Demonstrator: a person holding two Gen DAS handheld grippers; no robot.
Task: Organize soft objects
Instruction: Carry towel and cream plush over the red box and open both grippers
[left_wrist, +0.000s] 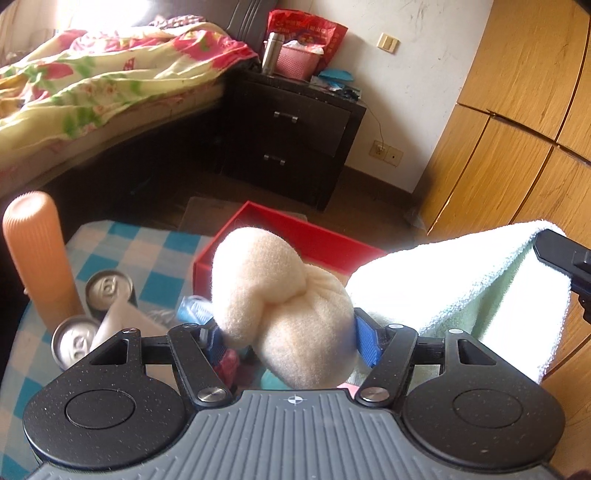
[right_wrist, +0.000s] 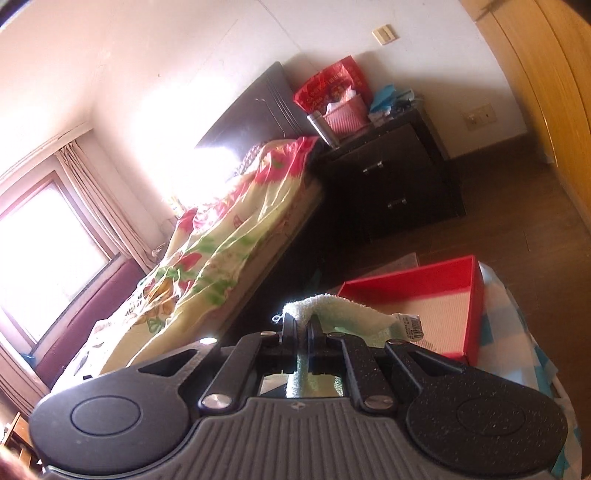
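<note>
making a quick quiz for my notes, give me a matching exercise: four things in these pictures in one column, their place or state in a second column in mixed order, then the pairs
Things:
1. cream fuzzy rolled sock bundle
2. pale green terry towel
3. red shallow cardboard box
4. steel flask

Place or state:
A. on the dark nightstand
B. open, on the table, nothing seen inside
C. pinched in the shut right gripper
D. between the left gripper jaws

Pairs: 1-D, 2-C, 3-B, 4-A
</note>
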